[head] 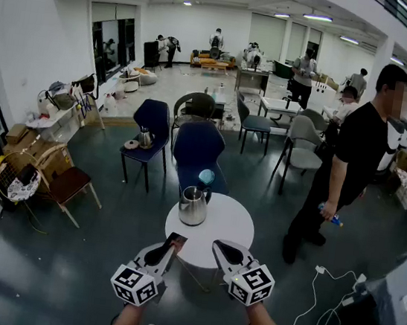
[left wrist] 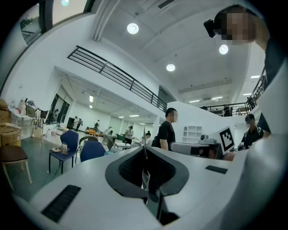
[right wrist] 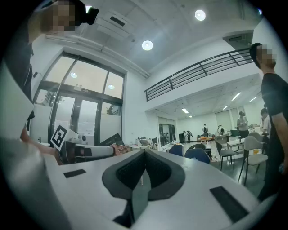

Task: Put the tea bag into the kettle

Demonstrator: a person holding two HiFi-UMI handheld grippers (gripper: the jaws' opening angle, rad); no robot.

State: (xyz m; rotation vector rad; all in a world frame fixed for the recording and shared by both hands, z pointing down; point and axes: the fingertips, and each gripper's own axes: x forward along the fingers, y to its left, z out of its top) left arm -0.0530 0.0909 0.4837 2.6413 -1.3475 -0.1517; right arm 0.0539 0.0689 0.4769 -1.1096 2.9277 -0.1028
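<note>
A steel kettle [head: 193,206] stands at the far left side of the small round white table [head: 232,226]. My left gripper [head: 171,245] hovers at the table's near edge, shut on a dark flat tea bag packet [head: 176,238] that sticks out past its tips. In the left gripper view the jaws [left wrist: 145,150] are closed with the thin packet [left wrist: 144,179] pinched edge-on between them. My right gripper [head: 217,247] is beside it over the near rim, shut, with nothing between its fingers [right wrist: 145,155]. Both point up and away from the kettle.
A teal round thing [head: 207,176] shows just behind the kettle. Dark blue chairs [head: 198,150] stand beyond the table, one with a second kettle [head: 145,138]. A person in black [head: 346,163] stands to the right. White cables [head: 321,287] lie on the floor at right.
</note>
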